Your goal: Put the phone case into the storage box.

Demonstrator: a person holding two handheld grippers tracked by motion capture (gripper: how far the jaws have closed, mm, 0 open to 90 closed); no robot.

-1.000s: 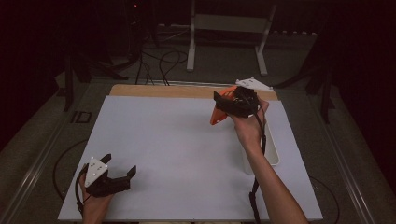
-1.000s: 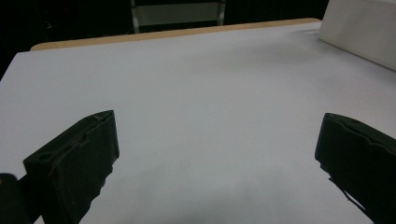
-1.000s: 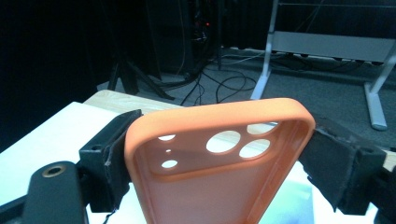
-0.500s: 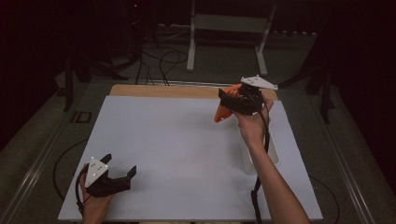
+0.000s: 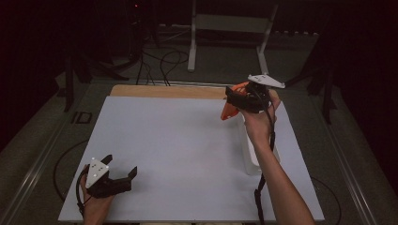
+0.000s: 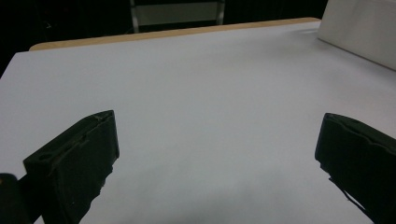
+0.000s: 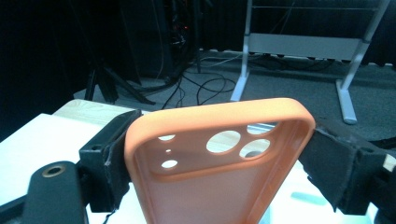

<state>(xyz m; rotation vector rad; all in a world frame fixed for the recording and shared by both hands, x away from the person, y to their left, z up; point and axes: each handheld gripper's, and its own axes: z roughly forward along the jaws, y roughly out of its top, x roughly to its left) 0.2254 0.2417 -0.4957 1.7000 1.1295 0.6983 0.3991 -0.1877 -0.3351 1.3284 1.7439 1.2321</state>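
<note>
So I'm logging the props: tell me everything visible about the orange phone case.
The orange phone case looks like soft matte silicone, empty, with round camera cutouts near its top end and a raised rim. The right tool clamps it across its width, hollow side toward that tool's camera, lifted above the table's far right corner.

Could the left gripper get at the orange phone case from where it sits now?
Probably not without a long move: the left gripper rests open at the table's near left corner, while the phone case is held aloft by the right gripper over the far right. Nothing lies between.
</note>
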